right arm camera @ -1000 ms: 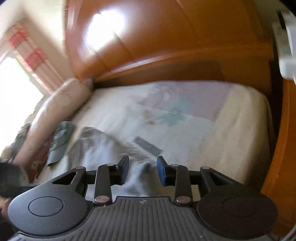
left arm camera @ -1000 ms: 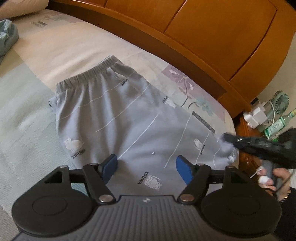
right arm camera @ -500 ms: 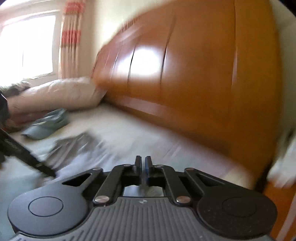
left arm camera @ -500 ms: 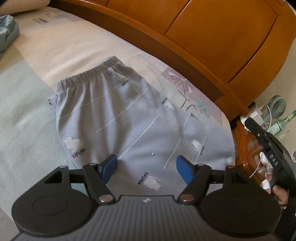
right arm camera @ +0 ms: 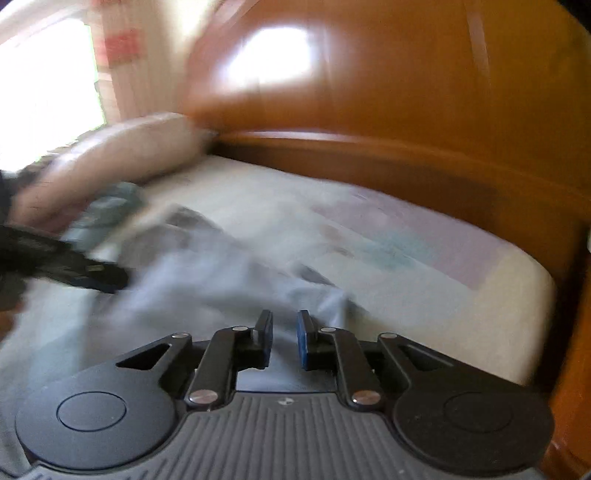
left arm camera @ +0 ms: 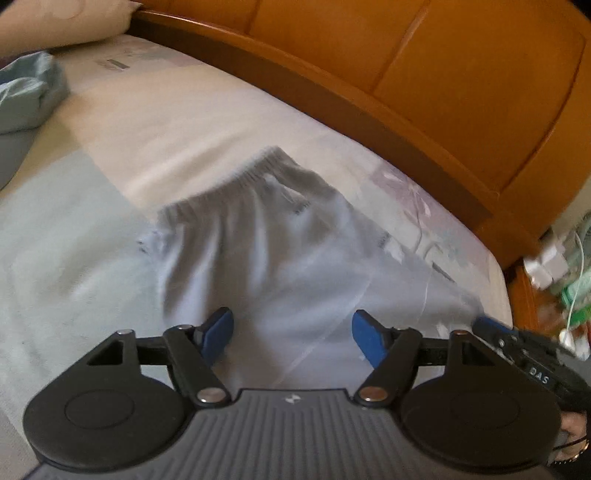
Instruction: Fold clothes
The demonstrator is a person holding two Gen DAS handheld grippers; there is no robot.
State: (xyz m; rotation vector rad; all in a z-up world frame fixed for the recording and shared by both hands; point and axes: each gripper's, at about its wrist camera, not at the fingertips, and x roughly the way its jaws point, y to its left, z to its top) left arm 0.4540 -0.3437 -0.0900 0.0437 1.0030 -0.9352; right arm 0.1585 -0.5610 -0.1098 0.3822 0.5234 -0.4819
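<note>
One pair of grey trousers [left arm camera: 280,266], one pillow [left arm camera: 62,22], one crumpled blue garment [left arm camera: 26,96], two tongs [left arm camera: 291,334] [right arm camera: 285,334].

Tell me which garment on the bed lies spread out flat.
The light grey trousers, spread flat in front of the left gripper, elastic waistband toward the headboard. The teal garment sits bunched up near the pillow.

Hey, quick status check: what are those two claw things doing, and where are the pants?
Left gripper jaws wide, empty, over grey pants. Right gripper jaws opening, narrow gap, nothing clamped. Pants flat on bed. Nothing in the way.
</note>
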